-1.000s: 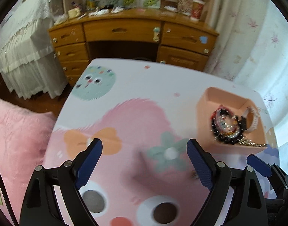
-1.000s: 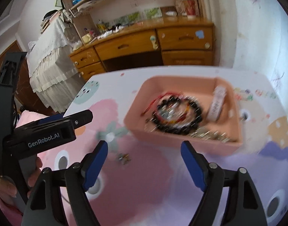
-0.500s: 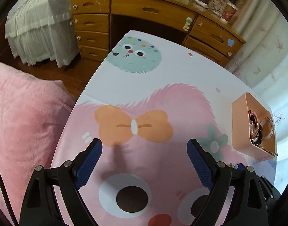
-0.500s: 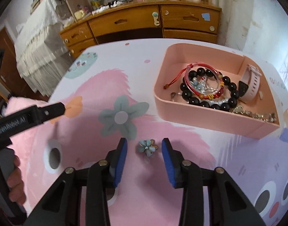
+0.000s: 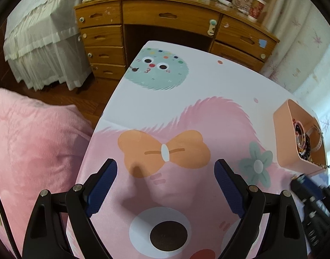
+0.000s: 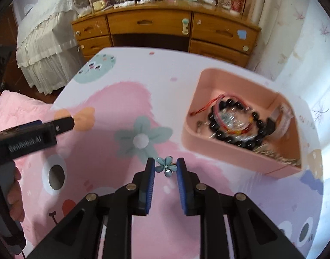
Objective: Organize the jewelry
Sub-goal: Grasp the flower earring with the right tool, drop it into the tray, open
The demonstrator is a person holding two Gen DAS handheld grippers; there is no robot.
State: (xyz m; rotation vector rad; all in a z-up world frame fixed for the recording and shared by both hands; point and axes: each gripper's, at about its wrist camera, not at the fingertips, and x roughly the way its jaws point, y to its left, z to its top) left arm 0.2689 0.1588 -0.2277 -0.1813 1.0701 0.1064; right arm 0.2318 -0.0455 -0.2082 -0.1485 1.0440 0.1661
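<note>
- Bedroom setting: wooden dresser w/ drawers [image 6: 149,24] along the back wall, white frilled bedspread [image 5: 41,41] at left, pale floral curtain [image 6: 294,43] at right.
- Low surface w/ cartoon-print cover [image 5: 186,99] (pink furry monster, orange bow, teal flower, green fuzzy face) fills the foreground of both views; fluffy pink blanket [image 5: 31,146] lies beside its left edge.
- Right tool [image 6: 165,168]: blue-padded fingers close together, narrow gap, pinching a small teal flower-shaped jewelry piece w/ metal centre [image 6: 166,165] between the tips. Flower sits just above the surface, near the printed teal flower; whether it touches the cover can't be told.
- Peach-pink rectangular plastic tray [image 6: 208,142] stands on the surface to the right of & beyond the right tool, near but apart from it.
- Inside tray: black bead bracelet [image 6: 240,138], red cord bracelet [image 6: 218,101], pale pink watch strap [image 6: 281,120] at the right end, silvery chain [image 6: 279,154] along the near wall. Contents blurred.
- Left tool [image 5: 165,185]: blue pads wide apart, nothing between them, hovering over the orange bow print, well left of the tray [image 5: 283,142].
- From the right view, the left tool's black body (blurred white lettering) comes in from the left edge, w/ the person's left hand [image 6: 15,196] on its handle.
</note>
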